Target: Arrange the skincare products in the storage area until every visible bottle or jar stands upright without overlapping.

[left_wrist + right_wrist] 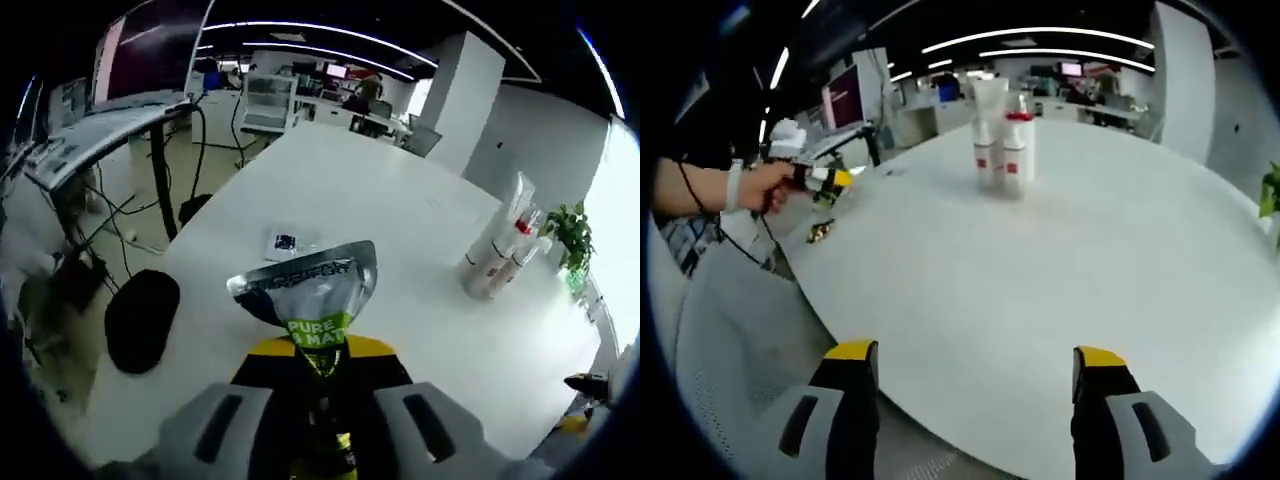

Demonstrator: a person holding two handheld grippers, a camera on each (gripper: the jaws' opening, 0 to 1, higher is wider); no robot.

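In the left gripper view, the lower end of the silver tube (305, 295) at bottom centre is hidden between the jaws, and its green label reads only partly. The small card (286, 242) behind it is too blurred to read. In the right gripper view, the small brown object (821, 234) at left is too tiny to identify.

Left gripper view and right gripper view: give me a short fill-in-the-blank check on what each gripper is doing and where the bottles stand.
1. The left gripper is shut on a crimped ____ labelled PURE.
2. The right gripper has its jaws ____ and holds nothing.
3. The white bottles with red labels stand ____ on the table.

Missing words: tube; open; upright
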